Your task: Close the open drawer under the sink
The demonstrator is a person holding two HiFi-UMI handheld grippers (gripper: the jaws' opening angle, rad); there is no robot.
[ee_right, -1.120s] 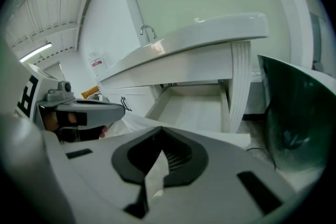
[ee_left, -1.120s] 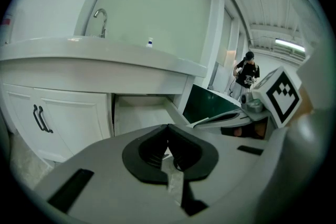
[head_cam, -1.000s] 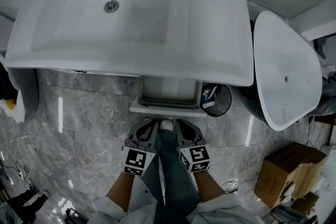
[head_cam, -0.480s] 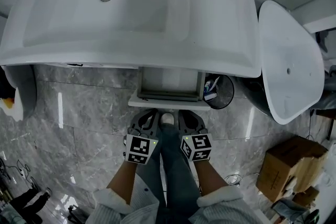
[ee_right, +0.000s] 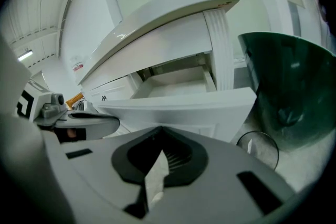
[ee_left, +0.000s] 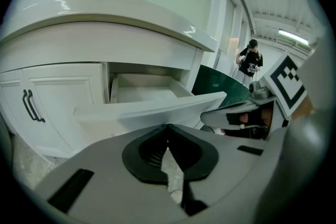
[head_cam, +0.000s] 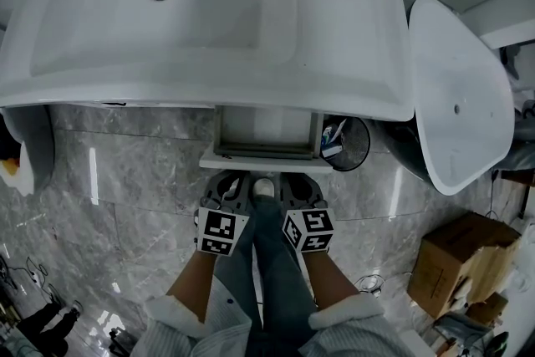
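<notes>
**Drawer open under the sink, both grippers clenched in front of it**

The drawer (head_cam: 266, 148) stands pulled out from the cabinet below the white sink (head_cam: 351, 88), its front panel jutting over the grey marble floor (head_cam: 125, 180). It sits under the right half of the sink, and the inside looks bare and pale.

The left hand-held gripper (head_cam: 227, 184) and the right hand-held gripper (head_cam: 294, 182) are side by side just in front of that panel, both pointing at it. A shoe (head_cam: 264, 188) shows between them. From above I cannot tell whether either one touches the panel.

In the left gripper view, the left hand-held gripper (ee_left: 168, 134) has its jaws clenched, tips meeting, with nothing between them. The drawer (ee_left: 152, 107) lies ahead and slightly above, and cabinet doors (ee_left: 52, 107) with dark handles stand to its left. A person (ee_left: 249, 60) stands far off in the background.

In the right gripper view, the right hand-held gripper (ee_right: 160, 136) is clenched the same way and holds nothing. The drawer (ee_right: 178, 105) spans the middle of the view.

A round bin (head_cam: 364, 148) stands just right of the drawer. Beyond it is a white oval fixture (head_cam: 456, 96), and a cardboard box (head_cam: 458, 263) sits on the floor well to the right.
</notes>
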